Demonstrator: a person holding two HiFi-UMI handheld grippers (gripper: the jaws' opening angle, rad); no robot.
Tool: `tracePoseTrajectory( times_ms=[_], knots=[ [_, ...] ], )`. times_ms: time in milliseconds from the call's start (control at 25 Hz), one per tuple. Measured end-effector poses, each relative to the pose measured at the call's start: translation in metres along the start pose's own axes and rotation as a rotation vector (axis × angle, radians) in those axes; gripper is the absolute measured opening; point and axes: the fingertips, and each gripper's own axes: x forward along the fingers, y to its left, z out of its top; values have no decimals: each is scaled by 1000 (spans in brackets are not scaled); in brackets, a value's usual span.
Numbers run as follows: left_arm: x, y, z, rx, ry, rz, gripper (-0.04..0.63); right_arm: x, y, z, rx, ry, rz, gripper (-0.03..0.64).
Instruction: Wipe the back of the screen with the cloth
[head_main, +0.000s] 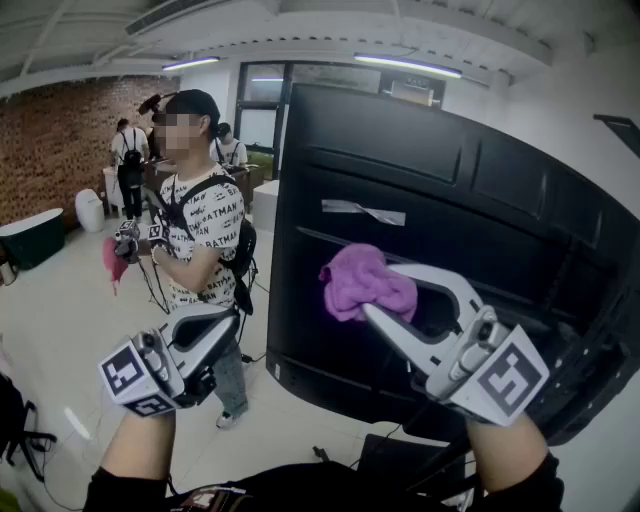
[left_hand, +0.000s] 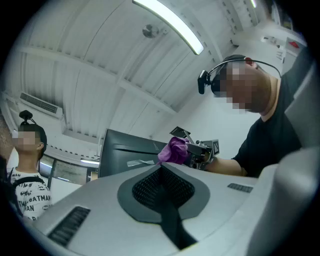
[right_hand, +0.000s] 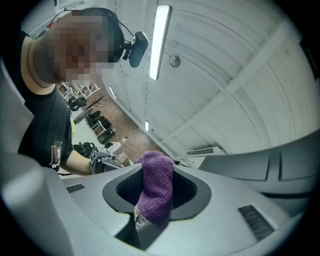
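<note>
The screen's black back panel (head_main: 440, 190) stands upright ahead of me, with a strip of tape (head_main: 362, 211) on it. A purple cloth (head_main: 362, 282) is bunched against the panel's middle, and my right gripper (head_main: 385, 290) is shut on it. That cloth (right_hand: 156, 187) shows between the jaws in the right gripper view. My left gripper (head_main: 228, 318) hangs low at the left, away from the screen, jaws together with nothing held. From the left gripper view the screen (left_hand: 130, 152) and the cloth (left_hand: 172, 150) appear at a distance.
A person in a printed white shirt (head_main: 200, 225) stands just left of the screen, holding grippers and a pink cloth (head_main: 114, 260). Other people (head_main: 130, 160) stand farther back by a brick wall (head_main: 55, 145). The screen's stand base (head_main: 400, 460) lies near my feet.
</note>
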Motion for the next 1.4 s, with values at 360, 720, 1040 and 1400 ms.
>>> tracePoseTrajectory(
  times_ms=[360,720,1040,1400],
  knots=[
    [-38,39,-4,-38,-25,7,-6,66,-61,9,-239,152,-106,135],
    [-95,62,-21,-111,-6,1,-6,149,-154,-4,-430,373,-318,137],
    [-106,71,-32,-133,-5,8,-6,189,-160,-15,-576,451,-314,138],
    [-75,89,-12,-81,-60,70,-6,153,-163,-12,-517,375,-309,138]
  ],
)
